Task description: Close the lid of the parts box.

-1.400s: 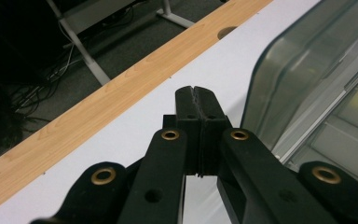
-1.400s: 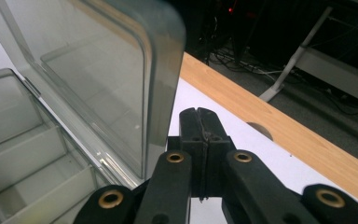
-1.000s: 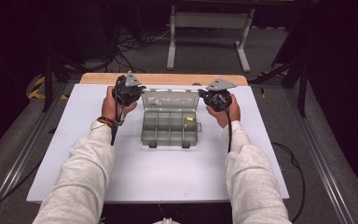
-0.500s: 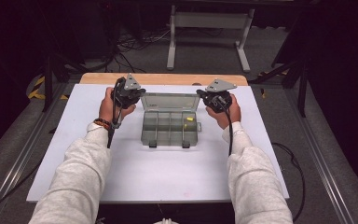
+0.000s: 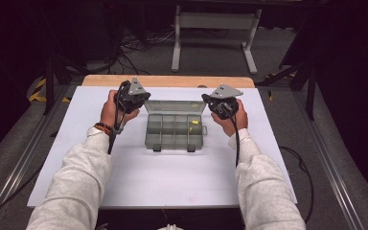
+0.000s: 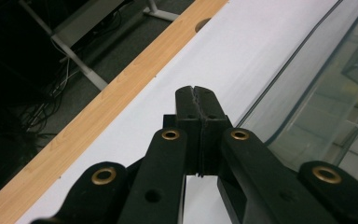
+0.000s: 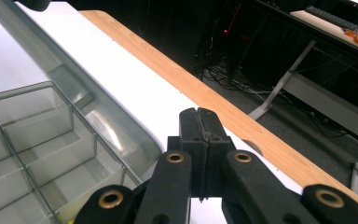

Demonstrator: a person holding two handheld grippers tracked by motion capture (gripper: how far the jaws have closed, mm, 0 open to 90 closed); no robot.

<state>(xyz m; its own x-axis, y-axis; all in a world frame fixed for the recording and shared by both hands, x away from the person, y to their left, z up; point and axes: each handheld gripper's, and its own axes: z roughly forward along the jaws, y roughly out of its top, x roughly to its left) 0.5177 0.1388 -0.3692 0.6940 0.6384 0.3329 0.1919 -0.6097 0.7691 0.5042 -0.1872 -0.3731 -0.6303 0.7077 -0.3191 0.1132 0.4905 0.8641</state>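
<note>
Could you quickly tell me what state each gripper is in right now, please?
Left gripper: closed, holding nothing.
Right gripper: closed, holding nothing.

I work in what looks like a lab or test room: a white-topped table (image 5: pixel 172 167) with a wooden edge (image 5: pixel 167 80), black curtains, loose cables (image 5: pixel 139 45) on grey carpet, and a metal desk frame (image 5: pixel 215 21) behind.
</note>
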